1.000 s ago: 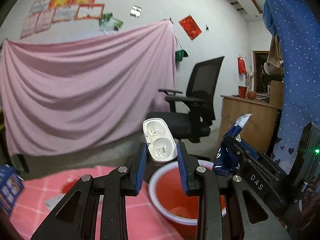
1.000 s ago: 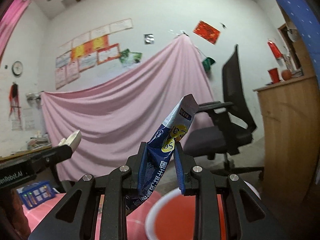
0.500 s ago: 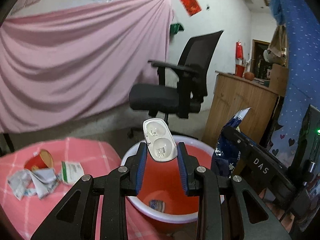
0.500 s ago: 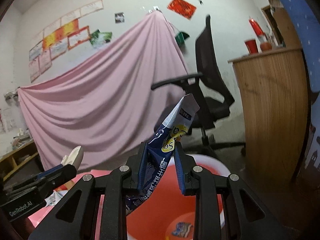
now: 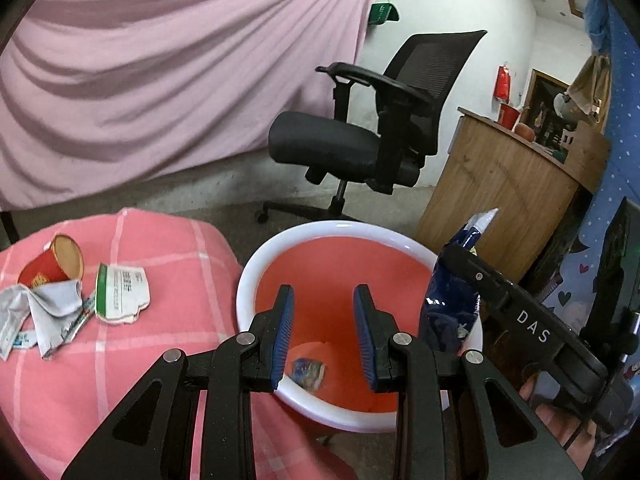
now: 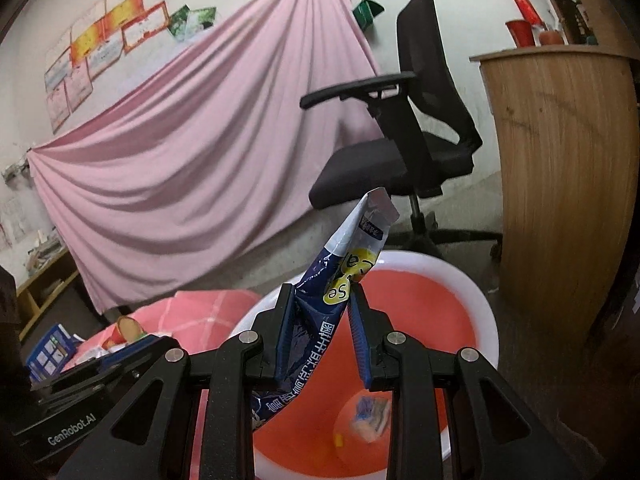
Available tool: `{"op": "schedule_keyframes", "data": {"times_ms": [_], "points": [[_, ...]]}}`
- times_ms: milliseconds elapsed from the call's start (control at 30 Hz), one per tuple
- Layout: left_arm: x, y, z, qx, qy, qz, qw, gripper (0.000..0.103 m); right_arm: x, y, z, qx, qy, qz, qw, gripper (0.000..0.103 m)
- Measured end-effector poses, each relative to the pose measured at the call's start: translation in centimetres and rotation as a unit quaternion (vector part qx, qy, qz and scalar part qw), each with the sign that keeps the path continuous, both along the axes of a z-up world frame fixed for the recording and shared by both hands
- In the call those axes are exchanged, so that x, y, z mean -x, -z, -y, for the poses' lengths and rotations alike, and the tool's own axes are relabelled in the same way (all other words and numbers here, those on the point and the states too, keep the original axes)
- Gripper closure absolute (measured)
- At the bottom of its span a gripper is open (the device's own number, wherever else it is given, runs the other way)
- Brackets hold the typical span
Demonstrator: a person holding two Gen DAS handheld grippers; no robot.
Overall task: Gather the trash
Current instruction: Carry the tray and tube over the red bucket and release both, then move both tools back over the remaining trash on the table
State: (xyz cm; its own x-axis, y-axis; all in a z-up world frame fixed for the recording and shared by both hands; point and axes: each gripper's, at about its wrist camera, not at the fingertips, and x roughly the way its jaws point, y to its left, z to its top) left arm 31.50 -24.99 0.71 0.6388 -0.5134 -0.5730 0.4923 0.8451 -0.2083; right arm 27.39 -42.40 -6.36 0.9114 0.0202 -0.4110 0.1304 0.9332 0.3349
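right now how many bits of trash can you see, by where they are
on the table: 3, cup, torn packet, crumpled wrapper
in the bin: 1, small wrapper
in the right gripper: 1, blue packet
total: 5

Black angular gripper (image 5: 323, 332) frames, ribbed blue pads (image 5: 283, 332), silver screws, white "DAS" and "GenRobot.AI" lettering.

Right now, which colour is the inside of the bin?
Orange-red, with a white rim; the left wrist view shows it best.
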Motion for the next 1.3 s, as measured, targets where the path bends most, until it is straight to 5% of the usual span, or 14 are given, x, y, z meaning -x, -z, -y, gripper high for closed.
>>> {"op": "schedule_keyframes", "data": {"times_ms": [133,367,500,633,800,900,1000,1167,1300], "points": [[-0.1,0.1,-0.7,0.006,-0.01,-0.005,0.9999,0.077,-0.1,0.0,0.1,-0.01,0.004,-0.005,1.0,0.061],[0.1,-1.0,-2.8,0.007,-0.033,0.005,0.9994,0.073,-0.3,-0.6,-1.1,-0.008,0.003,0.002,1.0,0.054],[0.6,-1.9,-4.6,0.011,-0.053,0.018,0.9984,0.067,0.1,-1.6,-2.3,-0.001,-0.004,0.03,1.0,0.048],[1.4,-2.9,-6.9,0.013,-0.076,0.036,0.9964,0.059,1.3,-3.1,-3.7,0.01,-0.003,0.081,0.997,0.019],[2.4,-4.3,-9.7,0.016,-0.105,0.054,0.9929,0.059,2.0,-4.1,-5.2,0.005,-0.004,0.131,0.991,0.013],[3.4,-5.3,-11.7,0.017,-0.128,0.073,0.989,0.046,2.2,-4.7,-6.2,0.002,-0.006,0.156,0.988,0.0],[4.3,-6.2,-13.9,0.022,-0.152,0.095,0.9835,0.037,2.8,-5.3,-7.3,0.007,-0.013,0.188,0.982,0.0],[6.3,-7.3,-17.3,0.034,-0.196,0.148,0.9689,0.001,3.5,-6.2,-9.5,0.014,-0.03,0.231,0.972,0.0],[7.8,-7.2,-19.7,0.047,-0.225,0.185,0.9556,0.001,4.6,-6.8,-11.5,0.025,-0.041,0.265,0.963,0.0]]}}
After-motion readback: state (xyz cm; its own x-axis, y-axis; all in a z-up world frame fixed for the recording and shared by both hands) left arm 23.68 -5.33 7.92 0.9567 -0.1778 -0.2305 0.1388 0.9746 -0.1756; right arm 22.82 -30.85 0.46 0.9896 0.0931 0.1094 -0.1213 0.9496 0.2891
